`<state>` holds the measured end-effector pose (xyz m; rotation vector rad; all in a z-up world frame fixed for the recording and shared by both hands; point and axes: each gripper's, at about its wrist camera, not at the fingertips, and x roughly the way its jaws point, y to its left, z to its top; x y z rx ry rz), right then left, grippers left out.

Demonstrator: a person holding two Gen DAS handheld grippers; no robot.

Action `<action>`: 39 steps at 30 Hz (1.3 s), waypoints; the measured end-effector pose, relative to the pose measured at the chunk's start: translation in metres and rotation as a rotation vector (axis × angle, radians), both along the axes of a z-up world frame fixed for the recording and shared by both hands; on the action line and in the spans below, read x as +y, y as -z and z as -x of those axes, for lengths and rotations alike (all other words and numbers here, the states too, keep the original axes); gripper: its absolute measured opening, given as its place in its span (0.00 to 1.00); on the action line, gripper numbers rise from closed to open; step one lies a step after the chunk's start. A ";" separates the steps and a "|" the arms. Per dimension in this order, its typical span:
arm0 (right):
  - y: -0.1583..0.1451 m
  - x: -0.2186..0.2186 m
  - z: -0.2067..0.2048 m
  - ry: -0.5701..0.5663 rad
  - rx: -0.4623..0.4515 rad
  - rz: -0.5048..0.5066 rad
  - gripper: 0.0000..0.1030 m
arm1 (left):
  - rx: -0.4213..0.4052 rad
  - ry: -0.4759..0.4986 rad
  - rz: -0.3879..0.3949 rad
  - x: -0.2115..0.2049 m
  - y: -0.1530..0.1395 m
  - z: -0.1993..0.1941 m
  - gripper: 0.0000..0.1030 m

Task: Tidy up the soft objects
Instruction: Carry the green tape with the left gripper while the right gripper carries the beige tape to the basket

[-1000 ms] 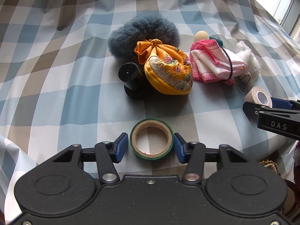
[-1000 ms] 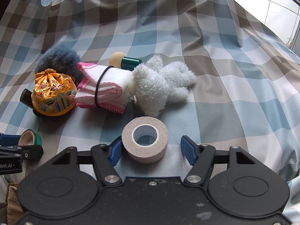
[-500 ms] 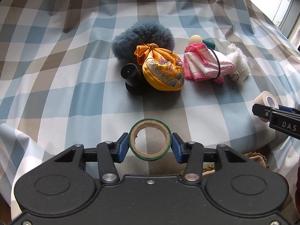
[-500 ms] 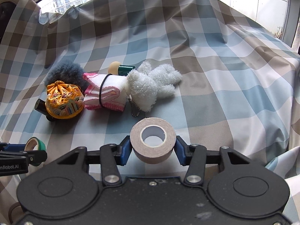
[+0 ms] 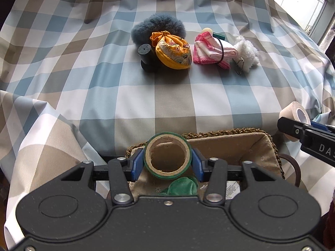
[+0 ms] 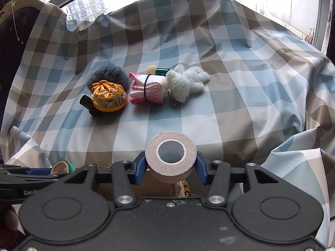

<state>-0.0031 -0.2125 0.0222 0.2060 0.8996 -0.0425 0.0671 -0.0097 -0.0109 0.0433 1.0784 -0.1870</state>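
Note:
My left gripper (image 5: 167,163) is shut on a green tape roll (image 5: 167,168) and hangs over a lined wicker basket (image 5: 230,144) below the table's front edge. My right gripper (image 6: 170,165) is shut on a beige tape roll (image 6: 170,167), also lifted off the cloth; that roll (image 5: 295,113) shows at the right edge of the left wrist view. On the checked cloth lie a blue fur pompom (image 5: 159,26), a yellow embroidered pouch (image 5: 173,52), a pink and white folded cloth (image 5: 211,51) and a white plush toy (image 5: 246,52).
A black spool (image 5: 145,57) leans against the pouch. A small bottle with a cream ball top (image 6: 156,70) sits behind the folded cloth. A green soft item (image 5: 182,187) lies in the basket. A dark chair back (image 6: 10,48) stands at left; windows are behind.
Both grippers pulled back and rose away from the pile, carrying their tape rolls off the cloth. The right gripper's jaws closed on the beige roll. The basket has come into view under the left gripper.

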 end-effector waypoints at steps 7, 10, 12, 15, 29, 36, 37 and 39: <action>-0.010 -0.002 0.034 0.032 0.016 -0.095 0.47 | -0.001 -0.025 0.015 -0.001 -0.006 0.024 0.46; -0.014 0.003 0.045 0.026 0.018 -0.090 0.47 | 0.003 -0.029 0.011 -0.003 -0.007 0.034 0.46; -0.017 0.008 0.053 0.013 0.014 -0.078 0.47 | -0.001 -0.029 0.014 -0.004 -0.009 0.040 0.46; -0.022 0.017 0.067 -0.014 0.003 -0.056 0.47 | 0.000 -0.035 0.011 -0.005 -0.010 0.047 0.46; -0.021 0.029 0.080 -0.041 0.056 -0.023 0.47 | 0.043 -0.063 -0.042 -0.008 -0.005 0.069 0.46; -0.013 0.035 0.072 -0.070 0.114 0.002 0.47 | 0.095 -0.073 -0.046 -0.009 0.004 0.064 0.46; -0.012 0.035 0.071 -0.072 0.120 0.001 0.47 | 0.095 -0.069 -0.052 -0.010 0.004 0.064 0.46; -0.011 0.035 0.071 -0.072 0.125 0.001 0.47 | 0.095 -0.067 -0.058 -0.010 0.005 0.065 0.46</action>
